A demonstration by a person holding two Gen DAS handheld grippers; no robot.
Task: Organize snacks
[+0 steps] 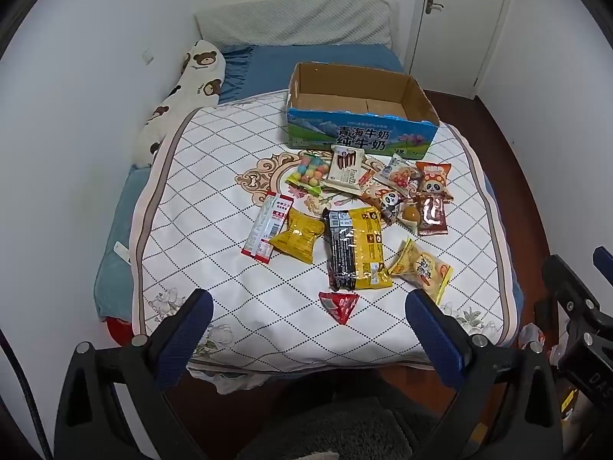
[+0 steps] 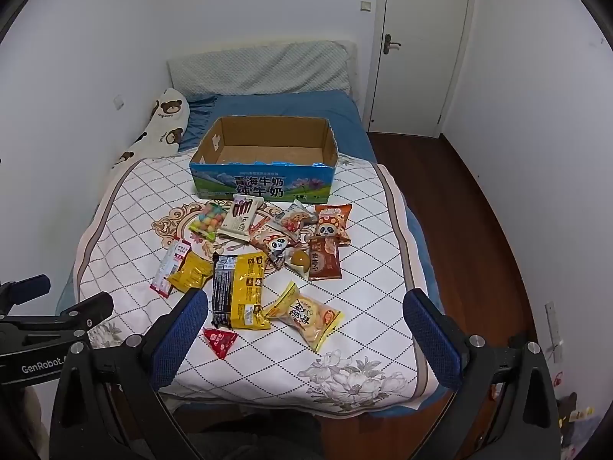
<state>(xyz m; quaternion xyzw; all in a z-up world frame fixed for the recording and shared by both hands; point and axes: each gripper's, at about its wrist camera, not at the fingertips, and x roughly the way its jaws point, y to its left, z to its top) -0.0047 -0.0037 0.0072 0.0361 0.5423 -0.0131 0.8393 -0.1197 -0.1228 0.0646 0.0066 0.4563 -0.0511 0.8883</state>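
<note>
A scatter of snack packets (image 2: 268, 264) lies mid-frame on a quilted bedspread (image 2: 367, 207), just in front of an open, empty milk carton box (image 2: 264, 153) at upper centre. Nothing looks packed yet; a sensible start is the nearest piece, the small red triangular packet (image 2: 220, 340), pinched by its edges and lifted over the box wall. The left gripper (image 1: 306, 322) and right gripper (image 2: 304, 322) hover at lower frame, fingers (image 2: 180, 337) spread wide, holding and touching nothing.

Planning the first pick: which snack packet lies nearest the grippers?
The small red triangular packet, alone at the quilt's near edge, in front of the big yellow-and-black bag.
</note>
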